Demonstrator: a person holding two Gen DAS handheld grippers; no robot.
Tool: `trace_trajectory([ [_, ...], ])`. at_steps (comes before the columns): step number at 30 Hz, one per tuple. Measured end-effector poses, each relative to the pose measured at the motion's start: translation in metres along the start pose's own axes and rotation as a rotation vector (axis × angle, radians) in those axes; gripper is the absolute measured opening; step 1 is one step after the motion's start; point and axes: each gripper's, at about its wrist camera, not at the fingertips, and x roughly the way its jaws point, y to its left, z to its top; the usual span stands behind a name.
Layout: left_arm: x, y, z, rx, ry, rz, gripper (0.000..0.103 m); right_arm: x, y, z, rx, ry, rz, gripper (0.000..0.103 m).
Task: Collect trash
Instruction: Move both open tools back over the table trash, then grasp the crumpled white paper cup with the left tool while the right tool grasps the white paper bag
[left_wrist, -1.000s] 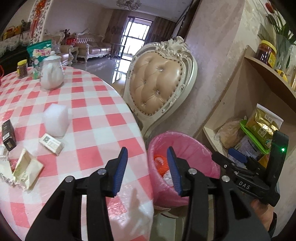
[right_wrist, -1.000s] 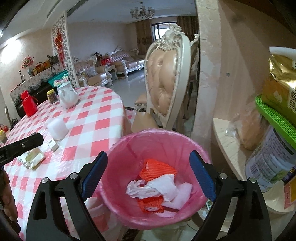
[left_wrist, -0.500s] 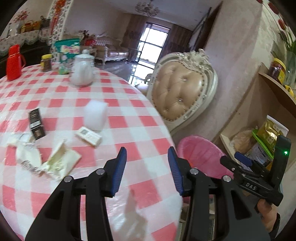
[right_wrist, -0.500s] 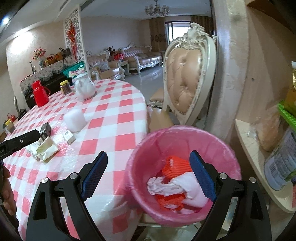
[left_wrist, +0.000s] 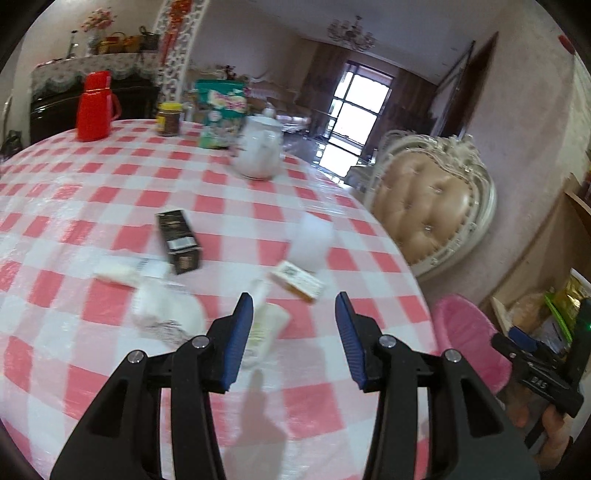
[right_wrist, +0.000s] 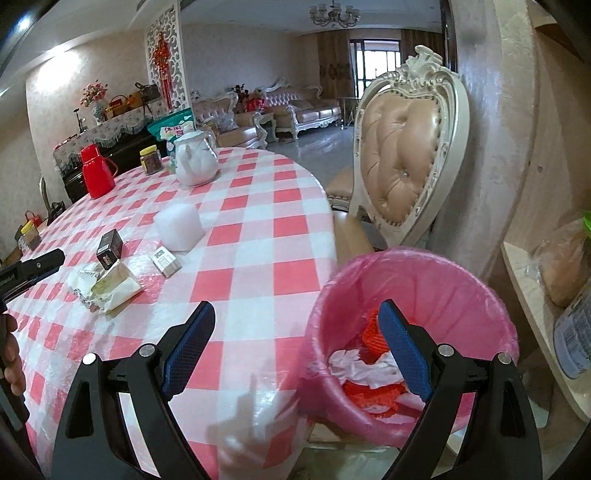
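1. We note a large living room: sofas (right_wrist: 295, 107) at 12 o'clock, a chandelier (right_wrist: 334, 14) overhead, a bright window (left_wrist: 351, 107) at the far end.
2. Round table (right_wrist: 258, 236) under a red-and-white checked cloth fills the left wrist view from 9 to 3 o'clock.
3. Tufted chair (right_wrist: 402, 158) stands at the table's 3 o'clock edge, against the wall.
4. Pink-lined bin (right_wrist: 417, 280) sits on the floor just beside the table, at 4 o'clock in the left view; red and white scraps lie inside.
5. Far side of the table: white teapot (left_wrist: 258, 151), red flask (left_wrist: 94, 107), jar (left_wrist: 170, 119), green bag (left_wrist: 221, 110).
6. Trash near the edge: white foam block (left_wrist: 310, 240), black box (left_wrist: 179, 242), small carton (left_wrist: 297, 282), crumpled wrappers (left_wrist: 166, 314).
7. Left gripper (left_wrist: 293, 332) hovers over the cloth, fingers parted, nothing between them.
8. Right gripper (right_wrist: 295, 349) spread wide, empty, straddling table edge and bin.
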Motion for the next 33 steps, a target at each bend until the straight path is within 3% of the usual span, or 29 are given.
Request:
trace_trajectory([
  [14,0.016,0.078,0.010,-0.104,0.006,0.097,0.052,0.023,0.041,0.004,-0.024,0.029,0.045,0.085],
  [21,0.038,0.096,0.003,-0.138,0.049,0.119,0.061,0.041,0.064,0.008,-0.048,0.053,0.077,0.085],
  [33,0.067,0.107,-0.006,-0.154,0.122,0.139,0.067,0.071,0.093,0.011,-0.070,0.095,0.141,0.085],
])
